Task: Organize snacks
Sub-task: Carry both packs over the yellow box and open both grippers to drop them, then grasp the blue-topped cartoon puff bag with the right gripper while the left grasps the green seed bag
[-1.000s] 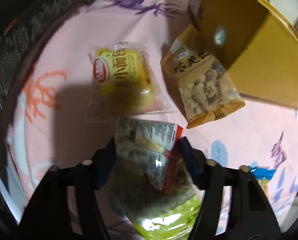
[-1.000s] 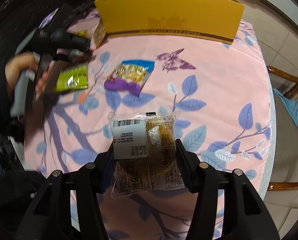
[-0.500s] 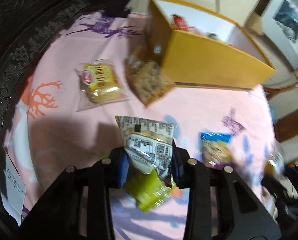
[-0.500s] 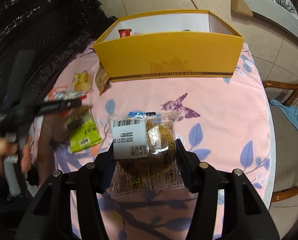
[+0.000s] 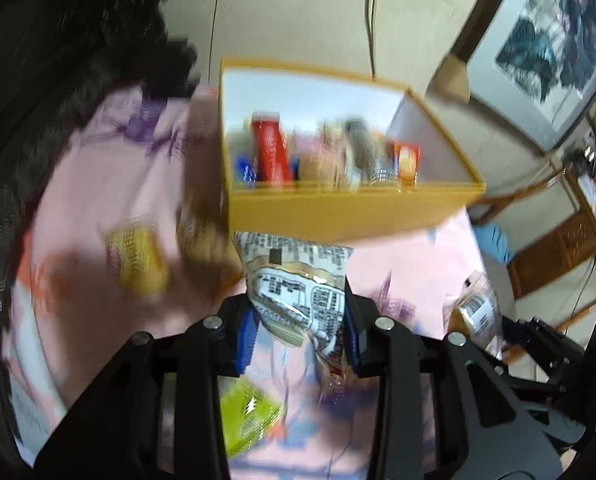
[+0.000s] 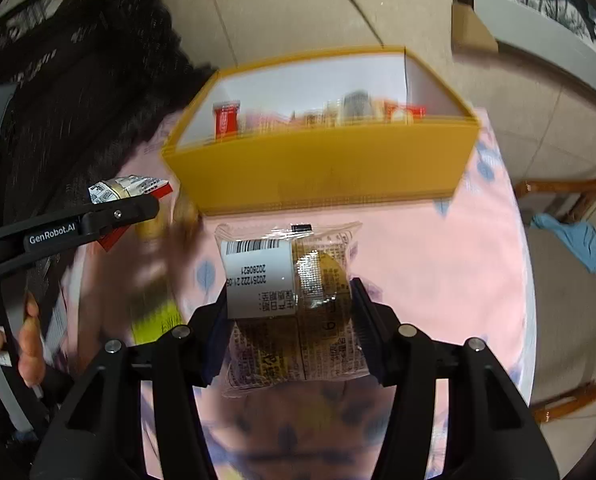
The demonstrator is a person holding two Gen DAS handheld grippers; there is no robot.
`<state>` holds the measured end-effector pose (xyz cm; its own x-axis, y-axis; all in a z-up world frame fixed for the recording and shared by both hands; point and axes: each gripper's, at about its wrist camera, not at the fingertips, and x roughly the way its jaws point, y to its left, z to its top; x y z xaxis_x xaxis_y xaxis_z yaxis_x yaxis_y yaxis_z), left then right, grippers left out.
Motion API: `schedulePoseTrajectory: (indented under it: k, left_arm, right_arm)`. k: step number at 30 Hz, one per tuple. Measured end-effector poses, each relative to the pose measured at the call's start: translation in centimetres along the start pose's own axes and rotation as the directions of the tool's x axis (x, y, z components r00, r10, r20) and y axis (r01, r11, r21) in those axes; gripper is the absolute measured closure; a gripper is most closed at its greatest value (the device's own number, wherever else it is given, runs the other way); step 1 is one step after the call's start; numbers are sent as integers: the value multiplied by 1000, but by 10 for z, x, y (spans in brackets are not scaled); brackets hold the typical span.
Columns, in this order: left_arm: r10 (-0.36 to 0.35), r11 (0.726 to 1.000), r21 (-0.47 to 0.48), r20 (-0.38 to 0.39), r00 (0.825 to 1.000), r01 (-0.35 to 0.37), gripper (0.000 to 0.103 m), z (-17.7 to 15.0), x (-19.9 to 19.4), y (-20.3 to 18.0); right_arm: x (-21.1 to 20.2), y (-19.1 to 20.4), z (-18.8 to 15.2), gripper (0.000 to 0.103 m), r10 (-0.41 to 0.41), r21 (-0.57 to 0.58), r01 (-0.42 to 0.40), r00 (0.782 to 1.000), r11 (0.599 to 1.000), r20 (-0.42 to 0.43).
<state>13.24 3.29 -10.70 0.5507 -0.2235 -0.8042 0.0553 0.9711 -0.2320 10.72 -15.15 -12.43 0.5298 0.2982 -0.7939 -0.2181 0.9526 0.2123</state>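
Observation:
My left gripper (image 5: 298, 324) is shut on a white printed snack packet (image 5: 298, 276) and holds it in the air in front of the yellow box (image 5: 338, 216). My right gripper (image 6: 287, 320) is shut on a clear-wrapped cake packet with a white barcode label (image 6: 289, 280), also raised before the yellow box (image 6: 322, 168). The box is open at the top and holds several snack packets standing upright. The left gripper and its packet (image 6: 125, 188) show at the left of the right wrist view. A yellow bun packet (image 5: 137, 260) and a green packet (image 5: 249, 412) lie on the pink tablecloth.
The round table wears a pink cloth with purple and blue prints (image 6: 438, 264). A dark carved chair (image 5: 37, 100) stands at the left. Wooden chairs with a blue cloth (image 6: 578, 236) stand at the right. A nut packet (image 5: 201, 232) lies by the box's left corner.
Both grippers have risen and tilted up toward the box with their packets still held. The box's inside has come into view in both views.

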Motion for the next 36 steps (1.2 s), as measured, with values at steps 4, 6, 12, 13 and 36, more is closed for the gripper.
schedulePoseTrajectory:
  k: [4, 6, 12, 13, 36]
  left_arm:
    - [12, 1000, -10, 38, 999, -12, 68, 50, 12, -2]
    - [24, 1000, -11, 53, 998, -24, 68, 73, 17, -3]
    - [28, 1000, 7, 70, 997, -29, 68, 110, 27, -10]
    - [27, 1000, 12, 73, 997, -28, 68, 113, 29, -11]
    - [193, 981, -28, 3, 981, -193, 4, -26, -8, 47]
  right_arm:
    - [4, -3, 57, 47, 4, -4, -4, 997, 1000, 74]
    - [8, -6, 83, 47, 2, -2, -1, 995, 1000, 99]
    - [18, -16, 140, 47, -19, 42, 14, 991, 999, 135]
    - [19, -17, 143, 47, -20, 51, 13, 990, 999, 137]
    - [60, 26, -24, 5, 18, -59, -32, 977, 998, -214]
